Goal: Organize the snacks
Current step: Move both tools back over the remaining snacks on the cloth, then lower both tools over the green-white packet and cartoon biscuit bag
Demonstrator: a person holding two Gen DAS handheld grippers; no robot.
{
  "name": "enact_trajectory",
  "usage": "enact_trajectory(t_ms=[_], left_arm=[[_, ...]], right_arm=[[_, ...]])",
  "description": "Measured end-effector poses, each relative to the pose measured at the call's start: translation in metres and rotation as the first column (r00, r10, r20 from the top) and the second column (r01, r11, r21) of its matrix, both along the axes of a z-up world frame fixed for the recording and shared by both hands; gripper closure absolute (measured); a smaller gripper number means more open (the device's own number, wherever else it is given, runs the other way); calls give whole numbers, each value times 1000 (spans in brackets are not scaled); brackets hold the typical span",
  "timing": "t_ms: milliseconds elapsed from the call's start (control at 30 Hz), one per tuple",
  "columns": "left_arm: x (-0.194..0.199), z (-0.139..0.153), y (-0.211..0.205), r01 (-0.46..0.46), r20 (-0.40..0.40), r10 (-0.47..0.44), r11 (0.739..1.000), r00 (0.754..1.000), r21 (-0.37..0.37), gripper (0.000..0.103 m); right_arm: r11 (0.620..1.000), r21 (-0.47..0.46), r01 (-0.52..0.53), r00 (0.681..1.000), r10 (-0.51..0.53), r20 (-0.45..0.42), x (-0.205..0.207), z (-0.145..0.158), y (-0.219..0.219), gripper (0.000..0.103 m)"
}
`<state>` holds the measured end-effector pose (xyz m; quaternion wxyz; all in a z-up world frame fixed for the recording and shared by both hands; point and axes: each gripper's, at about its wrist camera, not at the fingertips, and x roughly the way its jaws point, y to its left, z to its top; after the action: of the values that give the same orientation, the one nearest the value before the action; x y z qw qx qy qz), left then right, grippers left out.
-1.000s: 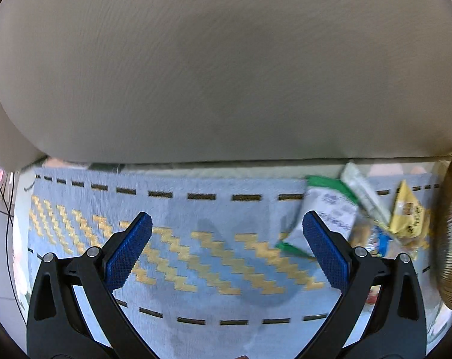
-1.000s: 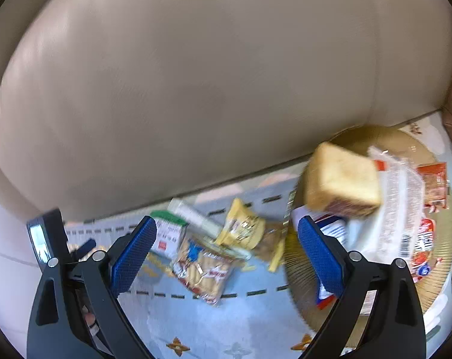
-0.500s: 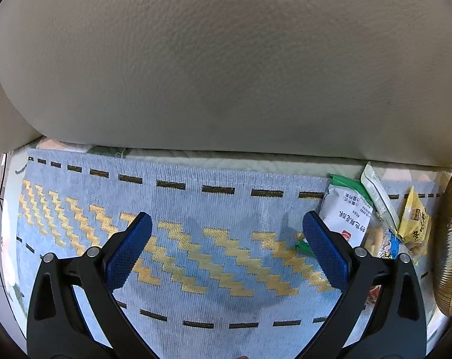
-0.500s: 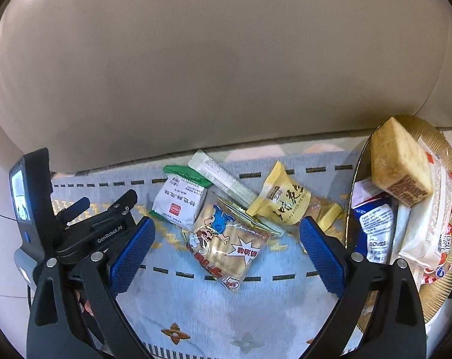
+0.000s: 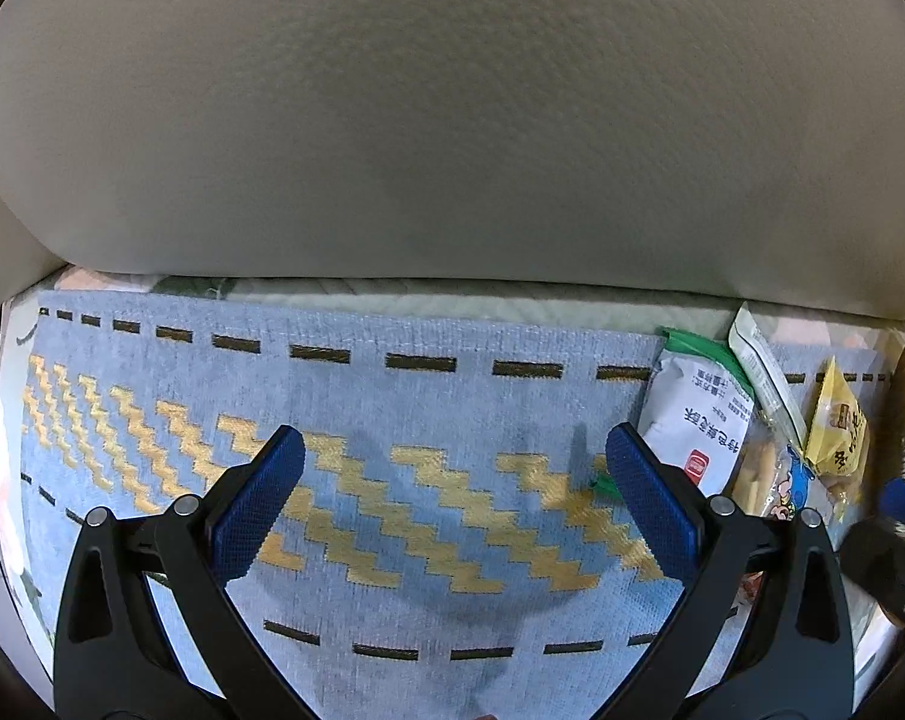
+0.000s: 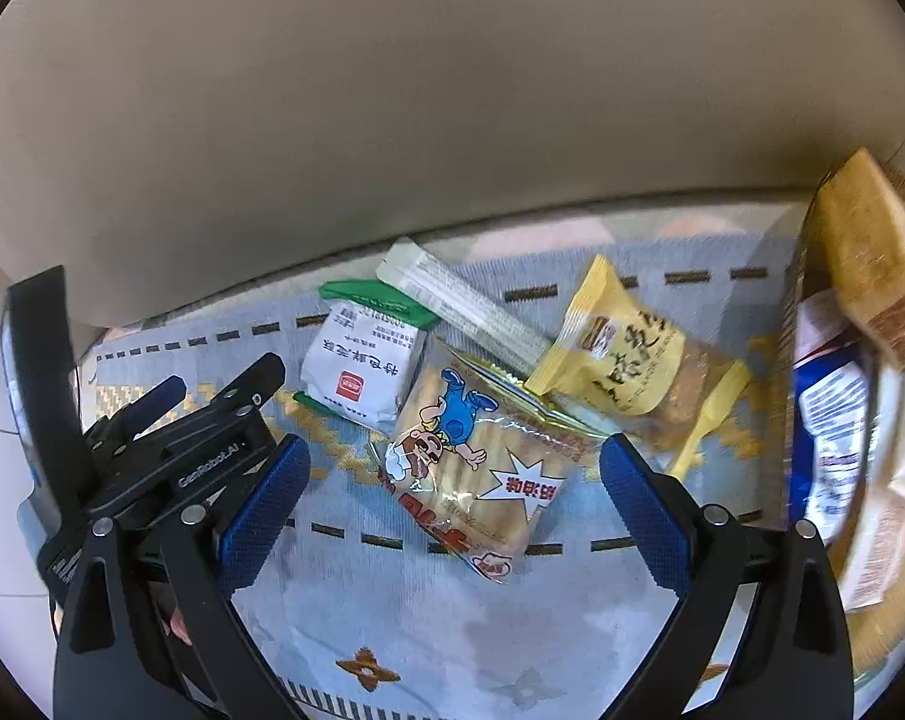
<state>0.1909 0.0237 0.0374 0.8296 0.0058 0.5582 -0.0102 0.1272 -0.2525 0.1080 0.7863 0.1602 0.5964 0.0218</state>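
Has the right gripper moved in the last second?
Yes. The right gripper swung left, away from the gold tray, now at the view's right edge, and now frames the cartoon cracker pack on the blue mat.

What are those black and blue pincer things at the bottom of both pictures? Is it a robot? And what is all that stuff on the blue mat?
It is not a robot. A person holds a claw in each hand, and each claw has a little camera that looks out along its two blue-padded fingers. One picture comes from the left claw, the other from the right claw. Both are open and hold nothing.

Under them lies a blue mat with yellow zigzags, in front of a big beige cushion. In the right picture you see loose snacks on the mat: a cartoon cracker bag, a white packet, a yellow packet and a long thin stick pack. At the right edge a golden tray already holds more snacks. The black thing on the left in that picture is the other claw.
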Motion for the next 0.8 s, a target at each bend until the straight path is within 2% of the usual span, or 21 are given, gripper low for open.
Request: enact_trajectory(t_ms=[167, 300, 400, 467, 600, 733, 800], left_arm=[[4, -16, -6, 1, -14, -2, 999, 1000, -37, 3], [6, -20, -9, 10, -4, -11, 998, 1000, -62, 3], [6, -21, -14, 23, 5, -23, 997, 1000, -79, 3], [7, -24, -18, 26, 5, -26, 997, 1000, -78, 3], [10, -31, -21, 18, -2, -18, 997, 1000, -79, 3], [13, -38, -13, 16, -7, -17, 983, 1000, -183, 3], [15, -42, -11, 13, -8, -15, 980, 1000, -199, 3]], right_arm=[[999, 25, 22, 999, -21, -39, 3, -22, -2, 6], [999, 1, 37, 997, -37, -66, 3, -37, -5, 6], [992, 92, 91, 993, -84, -78, 1, -49, -14, 6], [988, 103, 111, 992, -103, -73, -1, -55, -15, 5], [998, 29, 48, 997, -46, -68, 1, -54, -3, 5], [1000, -25, -16, 991, 12, -134, 2, -56, 3, 5], [999, -8, -39, 985, 37, -166, 0, -58, -1, 5]])
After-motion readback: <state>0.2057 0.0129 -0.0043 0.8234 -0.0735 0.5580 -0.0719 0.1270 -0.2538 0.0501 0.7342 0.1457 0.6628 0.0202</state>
